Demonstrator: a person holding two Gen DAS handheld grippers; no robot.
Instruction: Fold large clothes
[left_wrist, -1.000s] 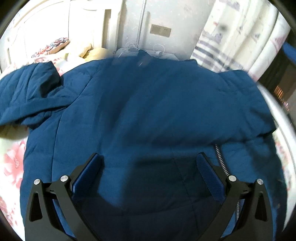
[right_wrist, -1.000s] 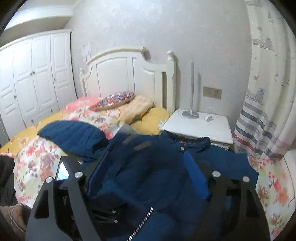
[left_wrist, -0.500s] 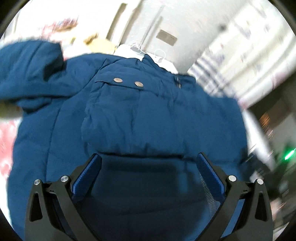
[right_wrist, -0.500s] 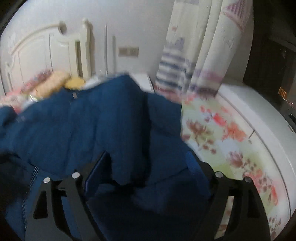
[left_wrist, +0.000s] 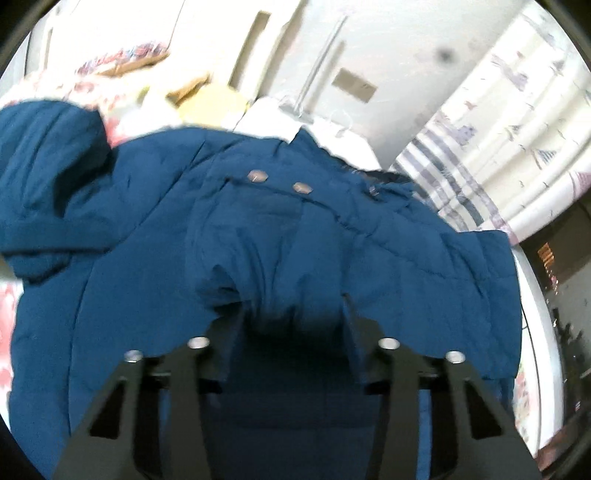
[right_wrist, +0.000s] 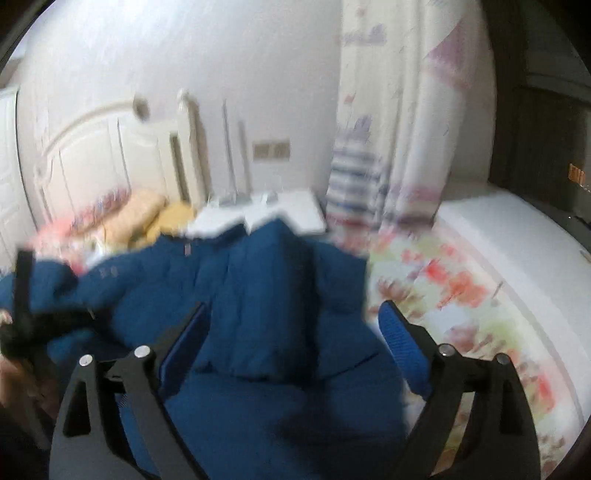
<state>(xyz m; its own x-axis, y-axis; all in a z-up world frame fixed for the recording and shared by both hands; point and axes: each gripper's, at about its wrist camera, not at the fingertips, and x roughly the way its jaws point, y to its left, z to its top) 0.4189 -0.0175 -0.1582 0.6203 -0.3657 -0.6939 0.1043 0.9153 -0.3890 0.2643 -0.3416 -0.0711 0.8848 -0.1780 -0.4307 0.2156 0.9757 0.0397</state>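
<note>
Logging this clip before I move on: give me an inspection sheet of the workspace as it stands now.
Surface: bed with floral sheet.
Job's things: blue padded jacket spread on the bed.
Clutter: pillows by the headboard.
Grippers: left hand-held gripper has just closed on a bunched jacket fold; right hand-held gripper has just opened, jacket between its pads, unpressed.
Cables: nothing seen clearly.
Surroundings: white nightstand, curtain, wall socket.

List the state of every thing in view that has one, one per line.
Jacket: spread on the bed, a fold of it bunched up.
Left gripper: jaws just closed on that fold.
Right gripper: jaws just opened wide, pads off the jacket fabric between them.
Curtain: drawn, hanging.
Bedspread: flat, partly covered by the jacket.
</note>
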